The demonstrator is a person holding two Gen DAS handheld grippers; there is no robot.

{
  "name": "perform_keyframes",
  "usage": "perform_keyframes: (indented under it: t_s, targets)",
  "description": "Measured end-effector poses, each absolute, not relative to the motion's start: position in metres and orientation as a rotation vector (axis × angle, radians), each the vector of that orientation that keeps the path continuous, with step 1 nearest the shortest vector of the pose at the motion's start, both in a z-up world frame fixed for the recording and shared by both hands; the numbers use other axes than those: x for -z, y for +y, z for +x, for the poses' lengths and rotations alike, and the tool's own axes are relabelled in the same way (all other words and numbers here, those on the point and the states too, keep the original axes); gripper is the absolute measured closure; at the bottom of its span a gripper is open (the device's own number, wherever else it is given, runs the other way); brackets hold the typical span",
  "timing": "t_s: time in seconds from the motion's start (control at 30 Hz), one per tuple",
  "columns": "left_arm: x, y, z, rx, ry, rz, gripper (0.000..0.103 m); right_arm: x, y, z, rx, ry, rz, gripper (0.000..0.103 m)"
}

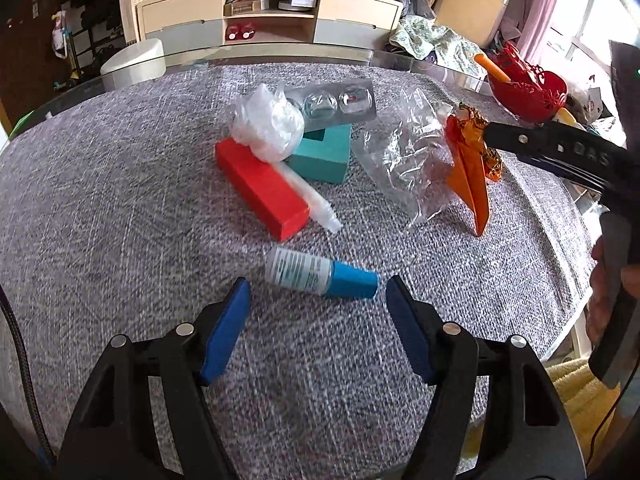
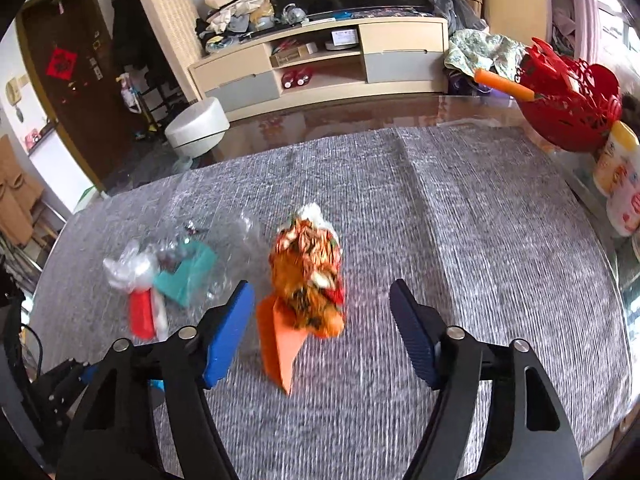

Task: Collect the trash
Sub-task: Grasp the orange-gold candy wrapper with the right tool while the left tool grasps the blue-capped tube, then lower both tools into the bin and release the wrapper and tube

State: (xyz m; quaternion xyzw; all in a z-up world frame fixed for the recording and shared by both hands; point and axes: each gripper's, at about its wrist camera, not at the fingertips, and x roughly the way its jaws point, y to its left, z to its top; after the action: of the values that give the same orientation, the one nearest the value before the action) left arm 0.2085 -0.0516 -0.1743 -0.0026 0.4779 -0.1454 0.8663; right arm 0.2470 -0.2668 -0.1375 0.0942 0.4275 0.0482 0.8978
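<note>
Trash lies on a grey cloth. A small bottle with a blue cap lies on its side just ahead of my open left gripper. Behind it are a red box, a teal box, a crumpled white plastic bag, a blister pack and clear plastic wrap. An orange patterned wrapper on orange paper sits between the fingers of my open right gripper, which is not closed on it. It also shows in the left wrist view.
A red openwork basket with an orange stick stands at the table's far right, next to white canisters. A glass table edge, a white stool and a TV cabinet lie beyond the cloth.
</note>
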Motion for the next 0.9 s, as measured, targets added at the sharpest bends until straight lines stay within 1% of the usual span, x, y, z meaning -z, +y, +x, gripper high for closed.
perform_keyframes:
  t_s: [0.1, 0.2, 0.23, 0.27, 0.37, 0.53, 0.67, 0.9]
  targets:
    - [0.175, -0.054, 0.211, 0.309, 0.992, 0.005, 0.041, 0.142, -0.266, 0.256, -0.111, 0.902, 0.201, 0.038]
    - [0.175, -0.057, 0.212, 0.312, 0.981, 0.023, 0.041, 0.146, -0.263, 0.263, -0.122, 0.915, 0.195, 0.047]
    - [0.176, -0.058, 0.212, 0.313, 0.979, 0.036, 0.042, 0.148, -0.262, 0.265, -0.130, 0.922, 0.195, 0.054]
    - [0.176, -0.060, 0.213, 0.313, 0.977, 0.049, 0.042, 0.149, -0.261, 0.265, -0.133, 0.926, 0.191, 0.064]
    - [0.176, -0.062, 0.212, 0.307, 0.970, 0.074, 0.048, 0.148, -0.260, 0.263, -0.128, 0.918, 0.180, 0.066]
    - [0.175, -0.059, 0.212, 0.324, 0.974, 0.053, 0.048, 0.135, -0.267, 0.258, -0.119, 0.886, 0.192, 0.067]
    - [0.171, -0.053, 0.208, 0.326, 0.978, 0.032, 0.048, 0.114, -0.273, 0.250, -0.112, 0.848, 0.191, 0.067]
    - [0.138, -0.047, 0.182, 0.305, 0.939, 0.021, 0.048, 0.086, -0.274, 0.217, -0.127, 0.812, 0.180, 0.067]
